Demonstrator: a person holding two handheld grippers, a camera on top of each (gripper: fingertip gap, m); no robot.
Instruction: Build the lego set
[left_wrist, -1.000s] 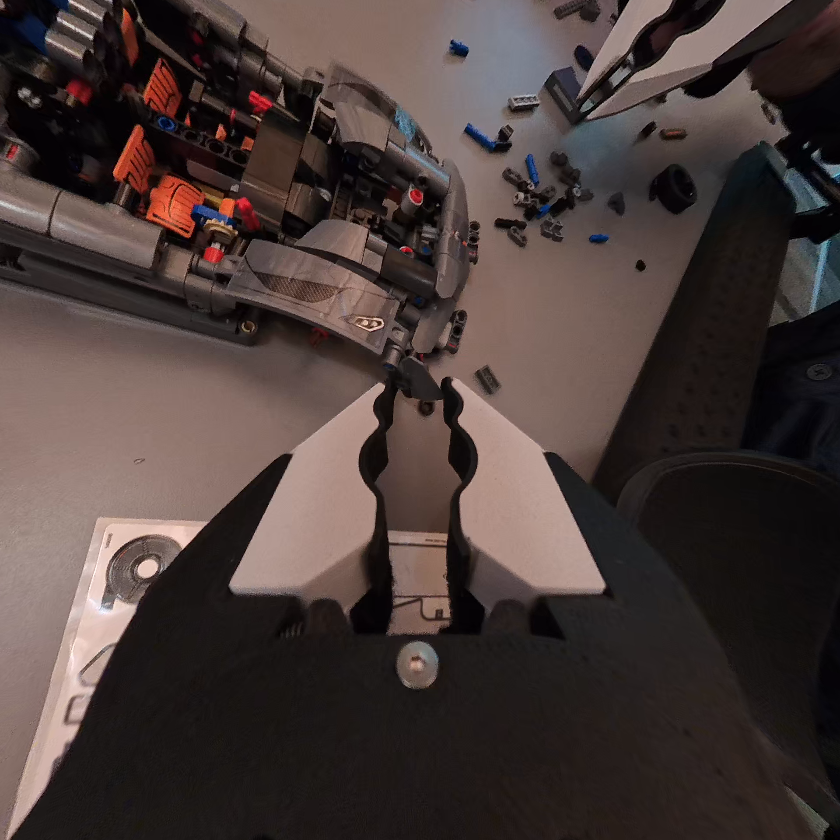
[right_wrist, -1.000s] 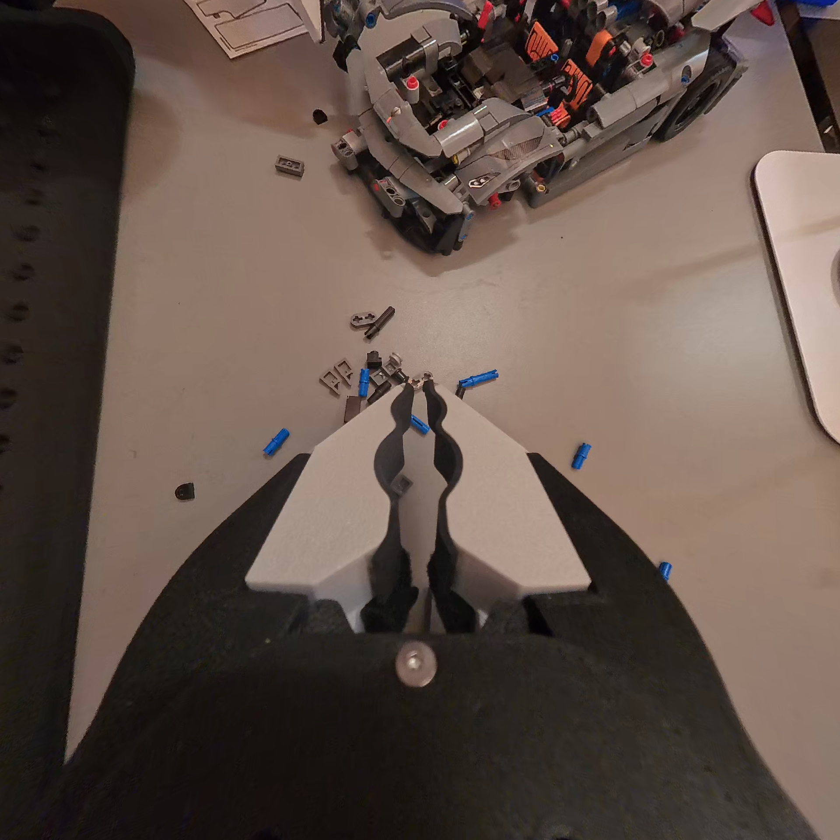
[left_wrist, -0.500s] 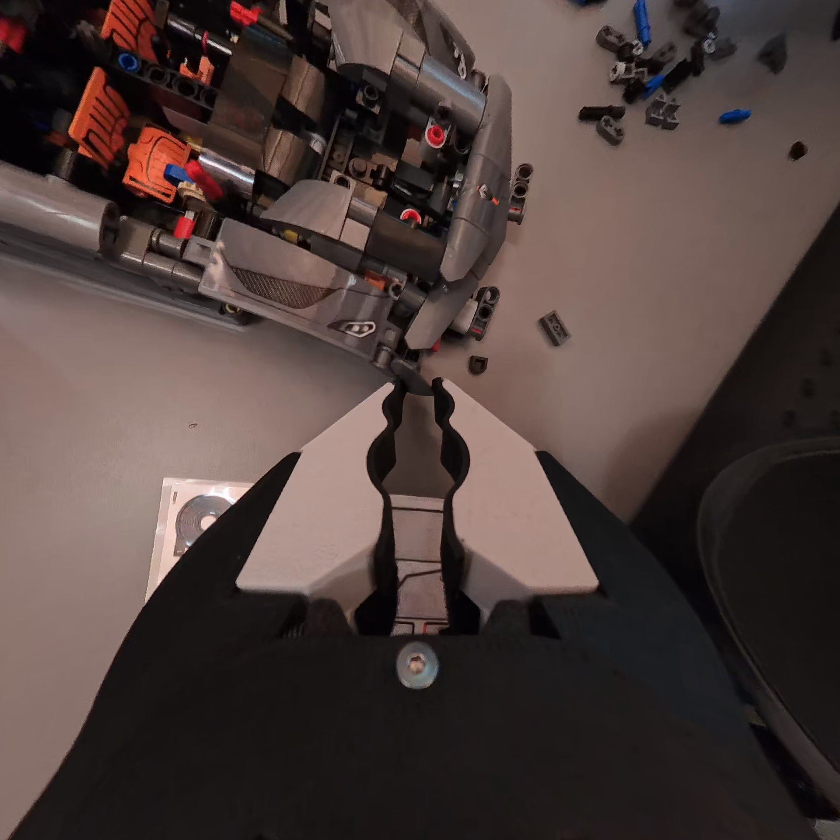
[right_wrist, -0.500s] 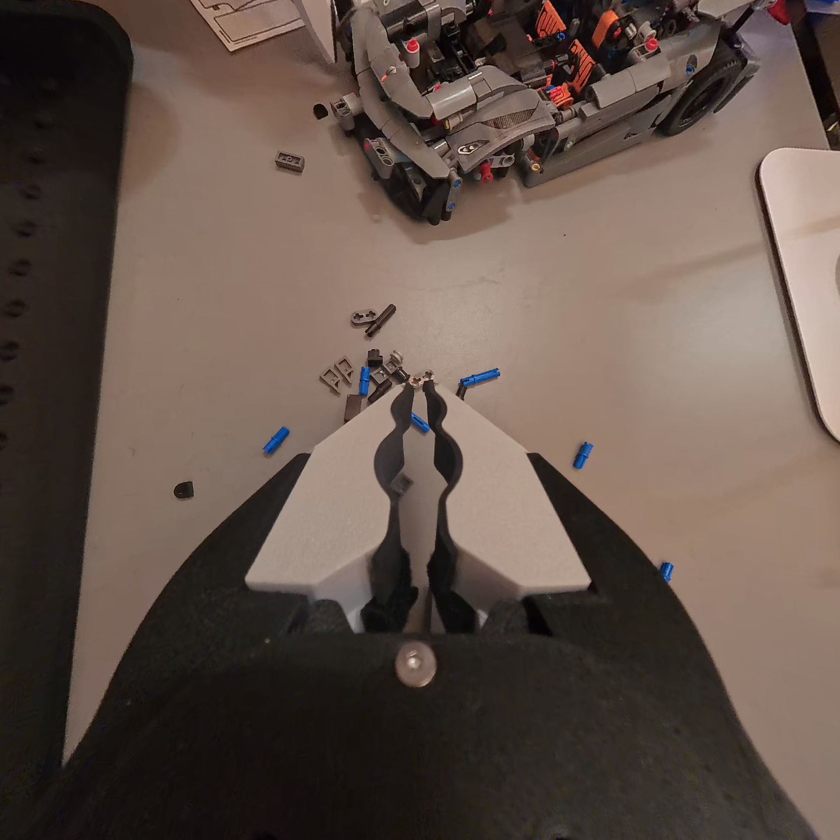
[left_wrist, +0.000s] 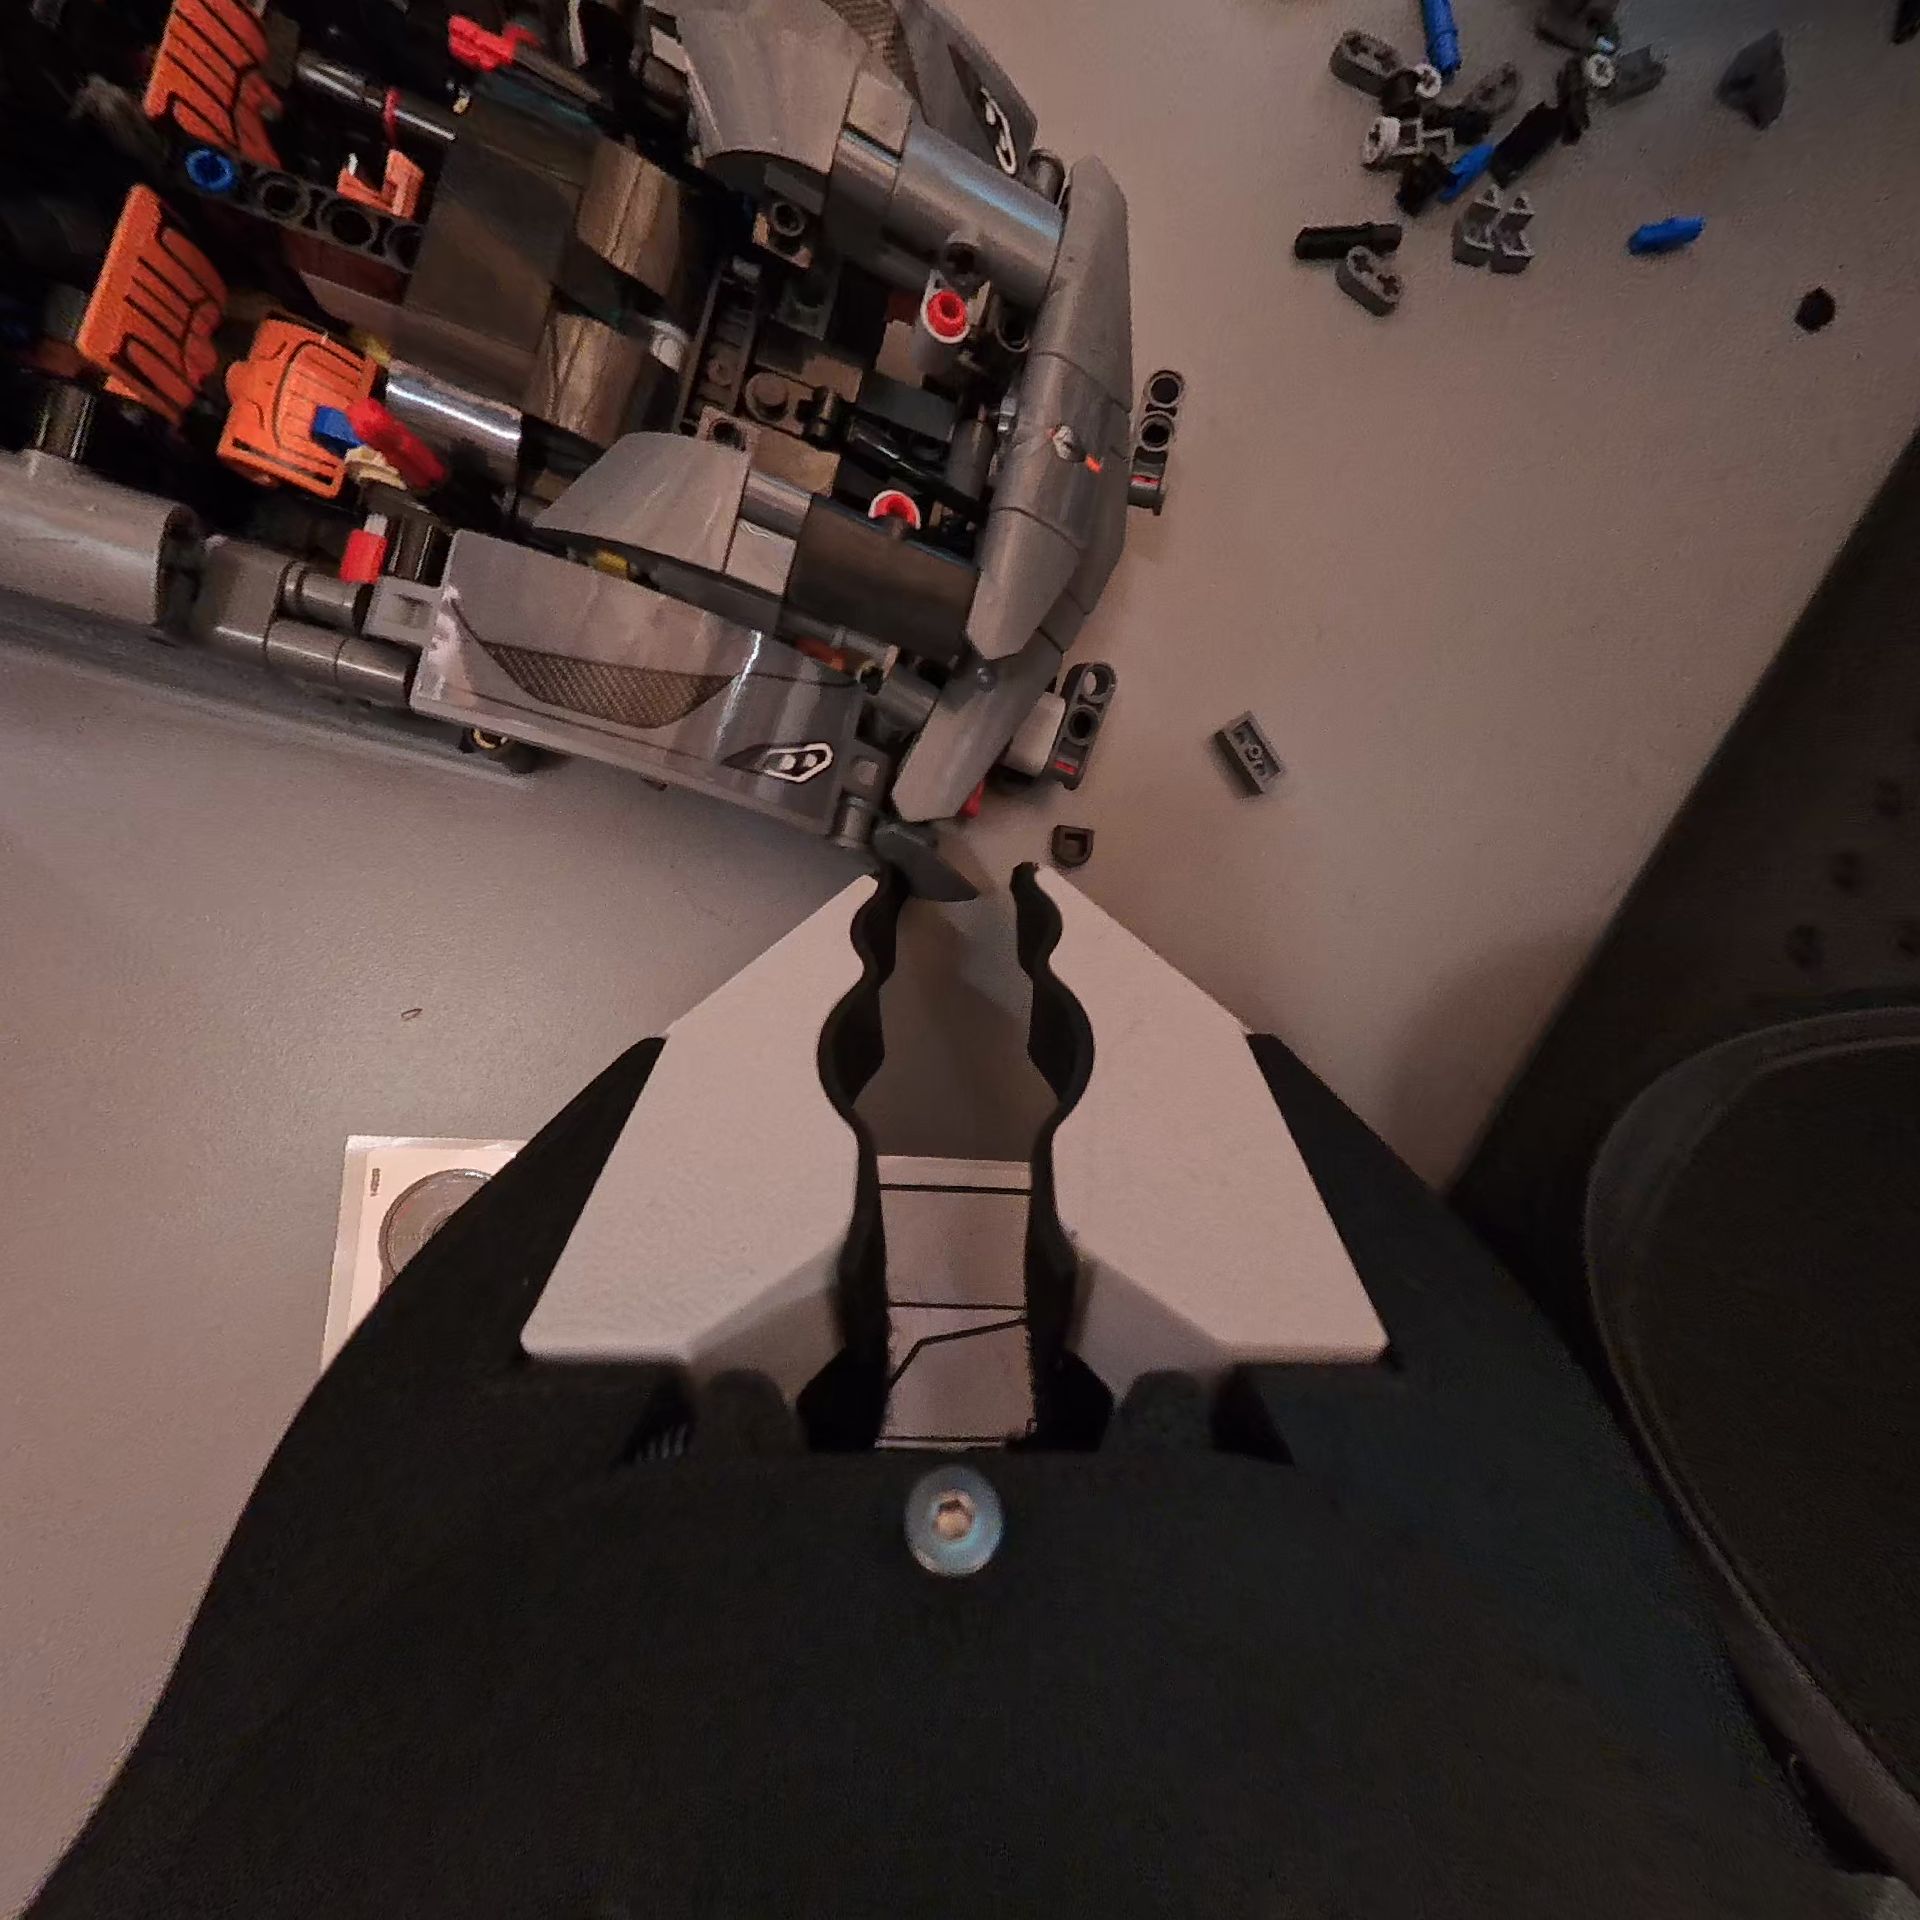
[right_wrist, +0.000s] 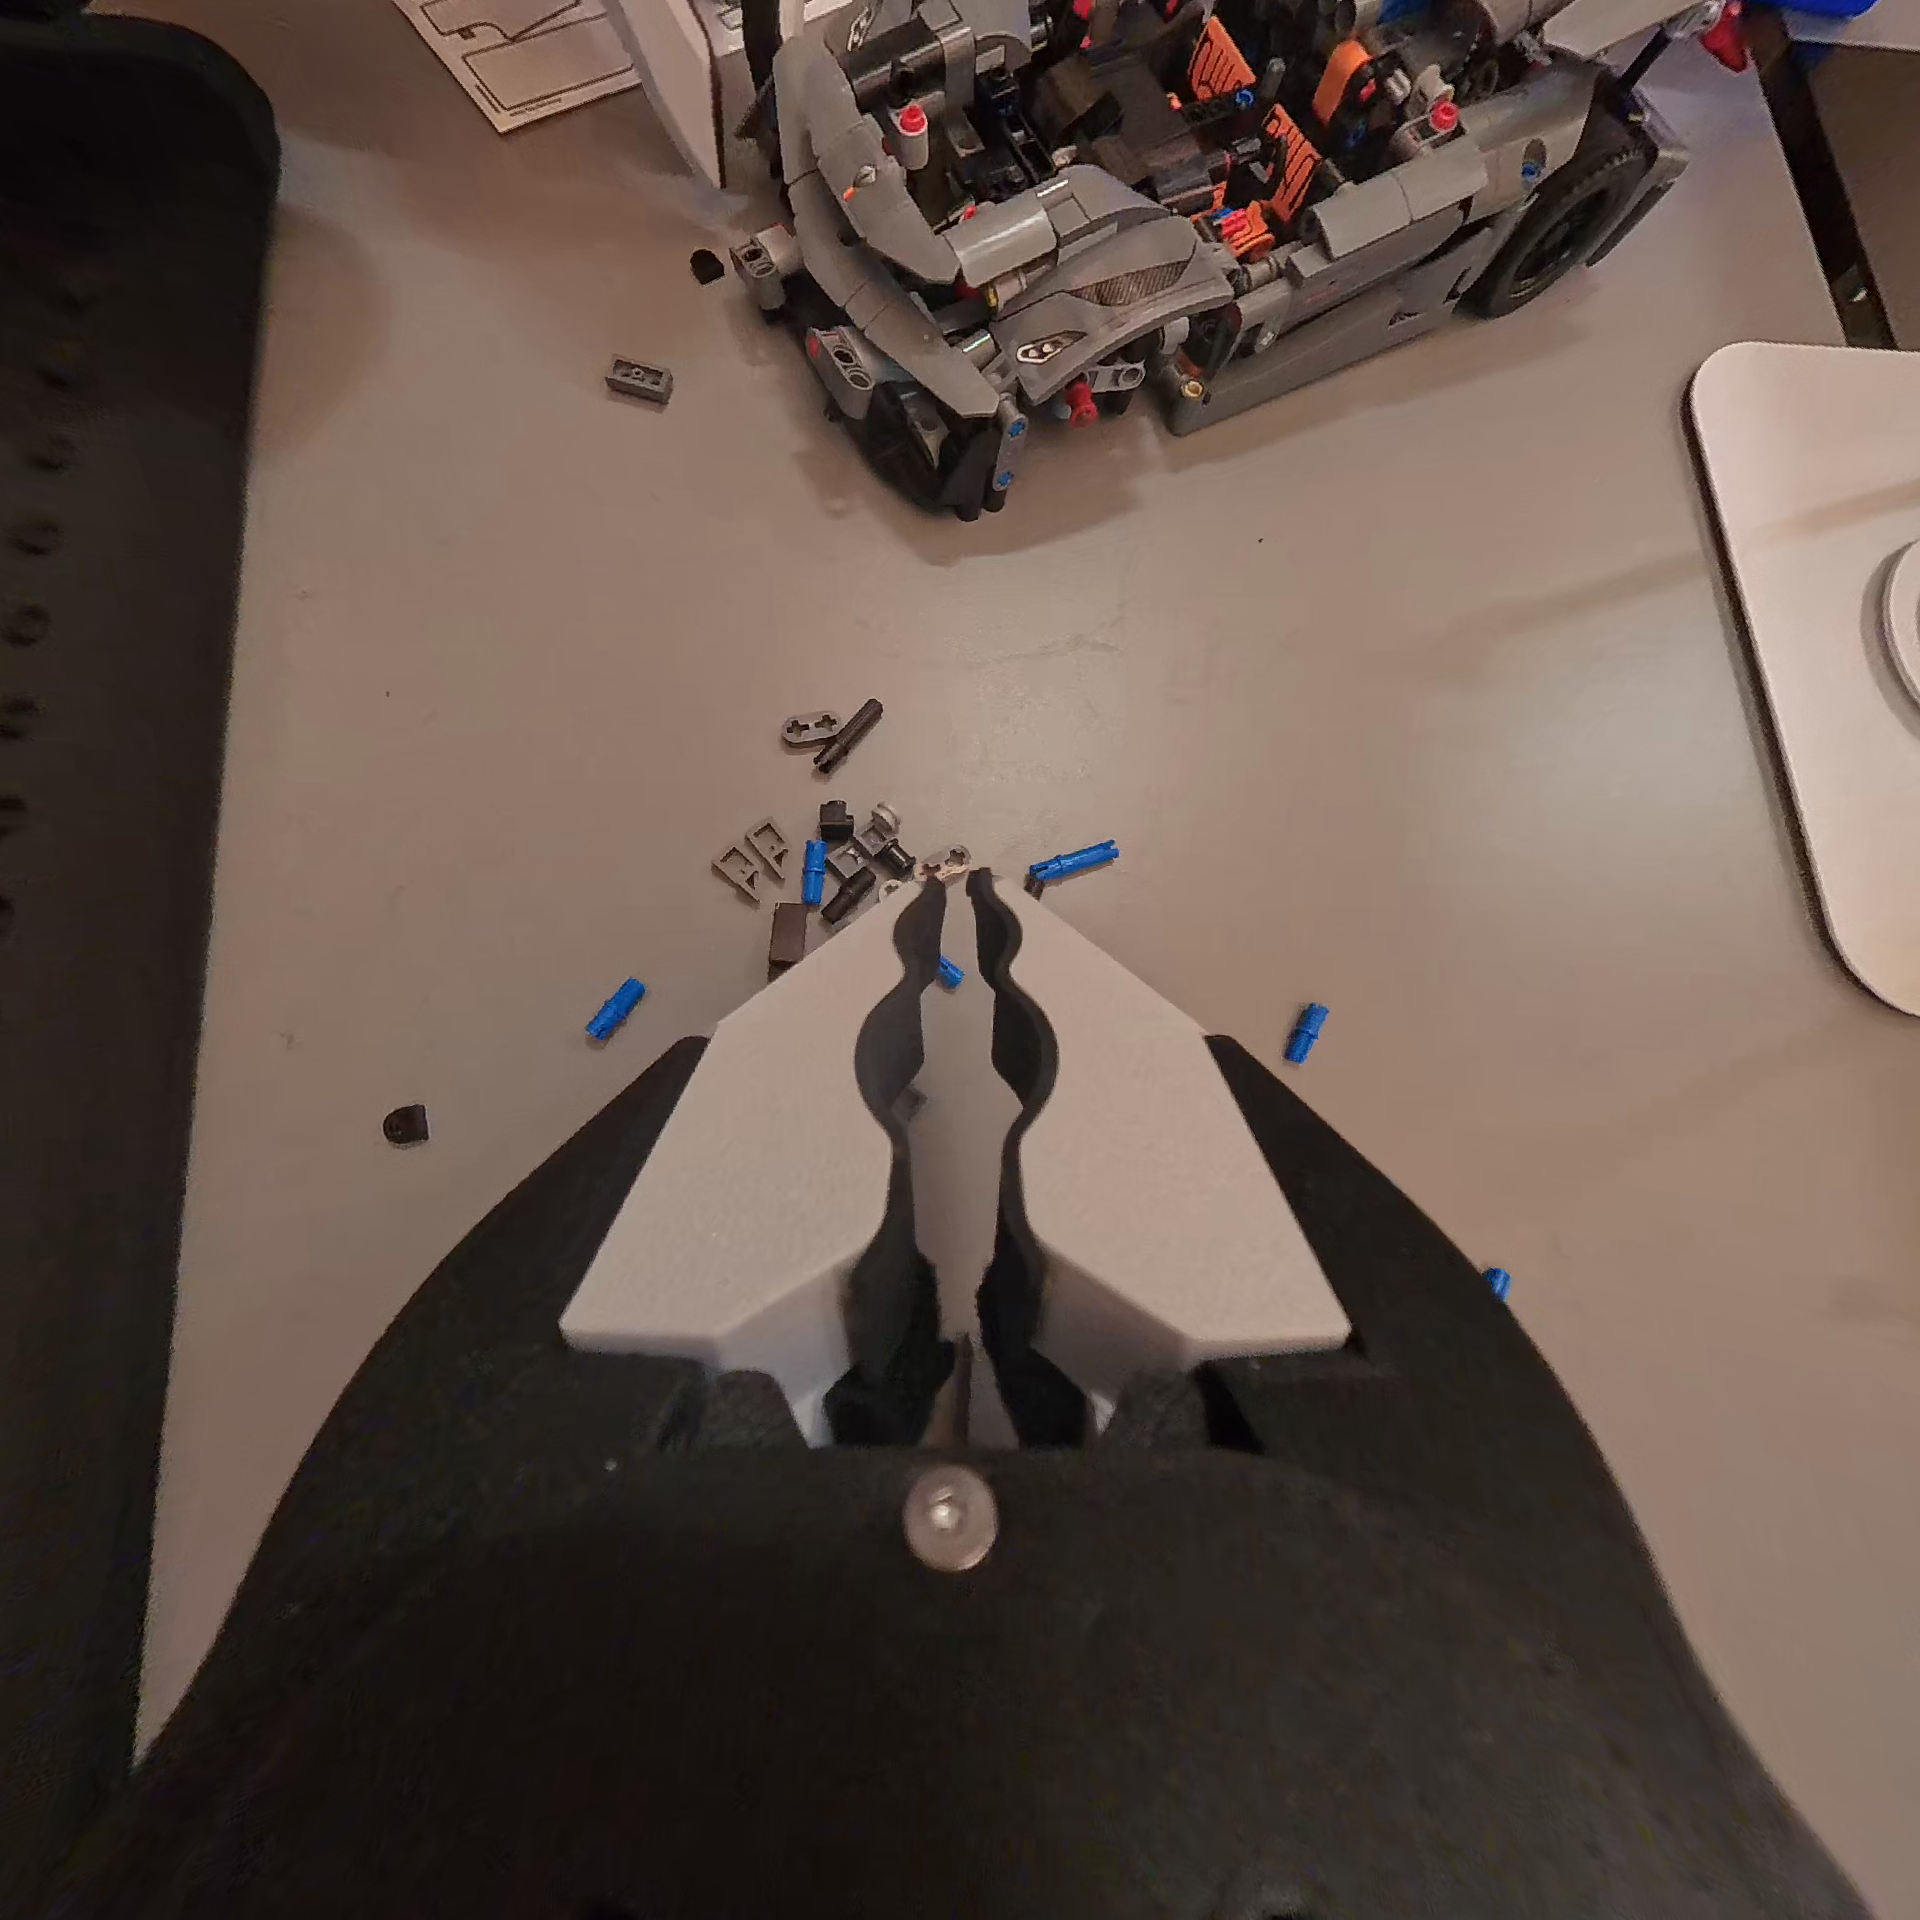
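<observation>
Grey matte tabletop (right_wrist: 1195, 665), lit warm and dim, with soft shadows across it and a faint scuff near frame centre in the right wrist view. Black perforated chair back (right_wrist: 94, 623) along the left edge of that view; black chair seat (left_wrist: 1766, 1351) at lower right of the left wrist view. White rounded-corner stand base (right_wrist: 1808, 644) at right edge.

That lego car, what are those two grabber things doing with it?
A person holds a gripper in each hand to build the grey lego car. The left gripper is open at the car's front corner, with a small dark grey piece by its tip, which looks just let go. The right gripper hovers nearly shut over the loose pieces on the table, holding nothing I can see.
</observation>
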